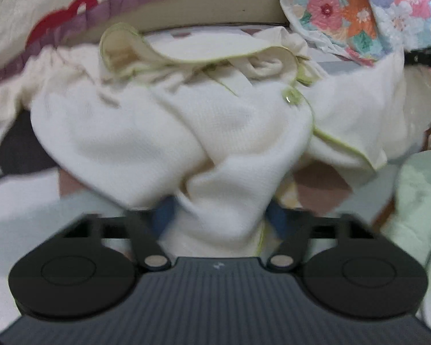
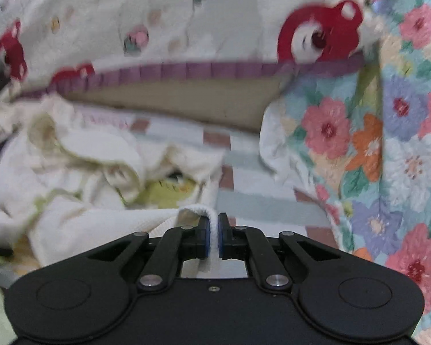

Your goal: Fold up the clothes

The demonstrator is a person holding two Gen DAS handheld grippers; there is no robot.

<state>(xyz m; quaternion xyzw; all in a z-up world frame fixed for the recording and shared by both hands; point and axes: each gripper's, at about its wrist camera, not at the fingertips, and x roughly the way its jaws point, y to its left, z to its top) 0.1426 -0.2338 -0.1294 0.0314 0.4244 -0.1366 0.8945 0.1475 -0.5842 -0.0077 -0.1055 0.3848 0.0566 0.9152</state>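
A cream knit garment [image 1: 169, 132] with pale green trim and a small button lies bunched on the bed, filling the left wrist view. My left gripper [image 1: 219, 215] stands open, its blue pads [image 1: 163, 215] wide apart, and a thick fold of the garment sits between them. In the right wrist view the same garment [image 2: 100, 218] spreads to the left. My right gripper [image 2: 214, 230] is shut on a thin white edge of it, which loops over the left pad. The right gripper's black body [image 1: 425, 56] shows at the upper right of the left view.
A striped bedsheet [image 2: 258, 201] lies under the garment. A white quilt with red bears and a purple border [image 2: 186, 69] rises behind. A floral quilt [image 2: 388, 143] is heaped on the right, pale green cloth [image 1: 419, 201] at the left view's right edge.
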